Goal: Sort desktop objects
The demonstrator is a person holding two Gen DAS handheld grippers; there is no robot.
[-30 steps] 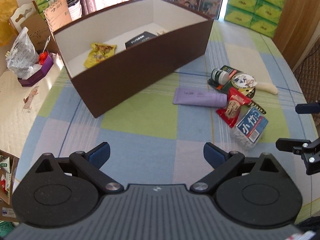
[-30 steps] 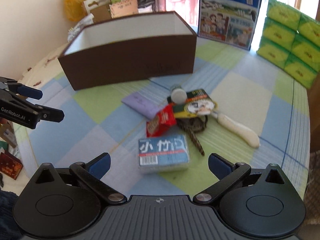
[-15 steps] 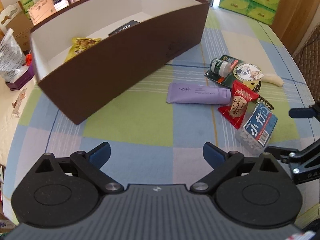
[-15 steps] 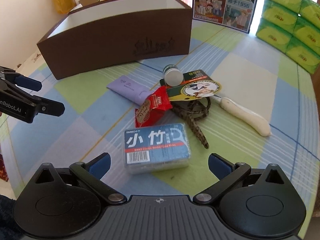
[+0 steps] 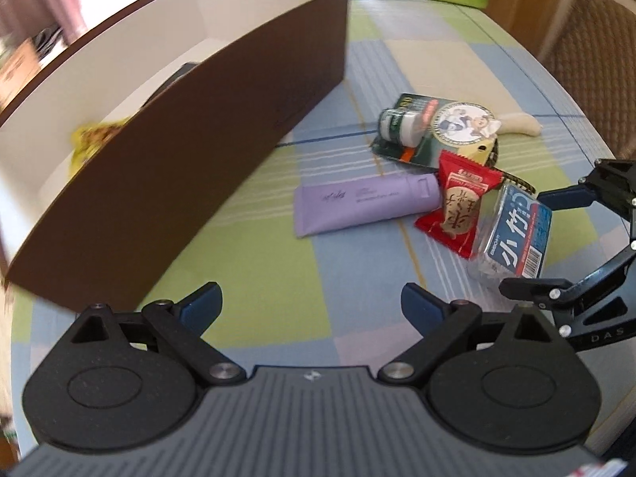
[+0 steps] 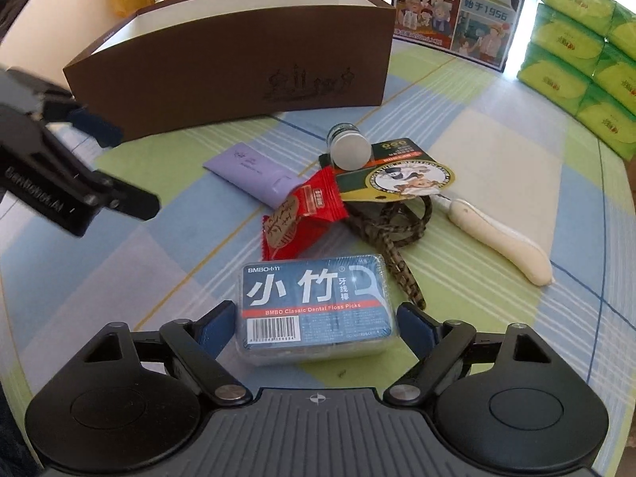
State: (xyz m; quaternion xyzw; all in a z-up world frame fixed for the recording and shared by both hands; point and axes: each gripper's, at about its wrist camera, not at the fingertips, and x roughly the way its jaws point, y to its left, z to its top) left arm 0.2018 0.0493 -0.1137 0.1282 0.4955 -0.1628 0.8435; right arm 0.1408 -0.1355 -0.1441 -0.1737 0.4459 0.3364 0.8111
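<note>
Right gripper: jaws are standing wide, straddling the floss-pick box without closing on it.
Left gripper: is hanging spread wide over bare cloth, gripping nothing.
Floss-pick box: is lying toward the desk's near edge, just beside the red snack packet.
Purple tube: is lying between the packet and the brown box.

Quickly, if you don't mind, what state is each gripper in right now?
Left gripper: open, holding nothing, above the tablecloth.
Right gripper: open, jaws either side of the floss pick box, not yet closed on it.
</note>
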